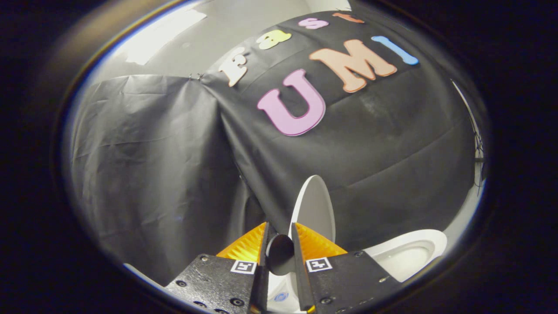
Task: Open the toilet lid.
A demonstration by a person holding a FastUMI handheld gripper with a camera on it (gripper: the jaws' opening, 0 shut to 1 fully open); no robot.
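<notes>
1. A wrinkled black cloth wall (144, 165) hangs in two panels that meet at a vertical fold.
2. A pale grey ceiling (244, 30) shows above the cloth.
3. A bright rectangular white light panel (163, 35) is set in that ceiling.

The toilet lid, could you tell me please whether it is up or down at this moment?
Up. The toilet lid stands nearly upright just beyond the gripper, leaving the white bowl uncovered beside it. The jaws are close together around a small dark knob.

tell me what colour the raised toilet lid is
White, plain with no pattern; the toilet lid stands upright just beyond the gripper fingers, seen in the gripper view.
</notes>
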